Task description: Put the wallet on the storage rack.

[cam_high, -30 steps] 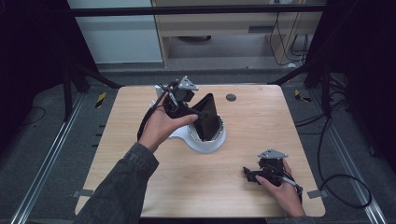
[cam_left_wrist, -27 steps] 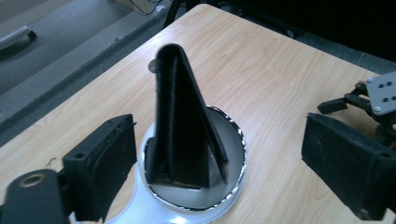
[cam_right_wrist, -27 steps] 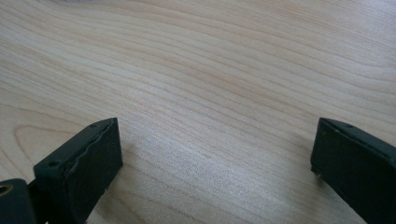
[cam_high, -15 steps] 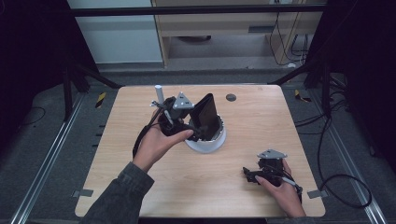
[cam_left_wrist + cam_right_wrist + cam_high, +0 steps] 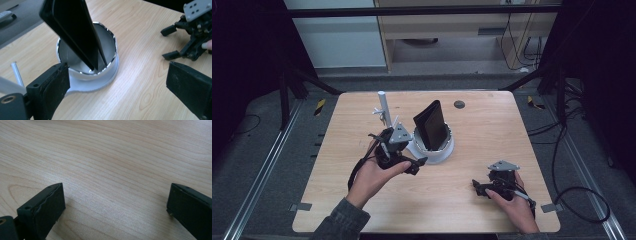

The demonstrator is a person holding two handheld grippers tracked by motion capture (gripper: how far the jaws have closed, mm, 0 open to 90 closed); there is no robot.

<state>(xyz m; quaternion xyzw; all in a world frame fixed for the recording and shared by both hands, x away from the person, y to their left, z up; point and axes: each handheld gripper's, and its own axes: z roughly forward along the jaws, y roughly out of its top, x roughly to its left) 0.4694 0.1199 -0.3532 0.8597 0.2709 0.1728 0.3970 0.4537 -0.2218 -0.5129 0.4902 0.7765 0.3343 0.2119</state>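
Black and flat, the wallet [image 5: 431, 125] stood tilted in the shiny metal cup [image 5: 433, 149], leaning on its rim near the table's [image 5: 492, 125] middle. It could have tipped the cup over, I judged, being tall and top-heavy against a light, smooth holder. Just beside the cup, the left gripper [image 5: 418, 165] had just been opening its jaws and held nothing. Well apart, the right gripper [image 5: 476, 187] rested wide open over bare, pale wood grain.

Black two-jaw tool [image 5: 412, 162] (grey plate atop), dark grey sleeve [image 5: 339, 222].
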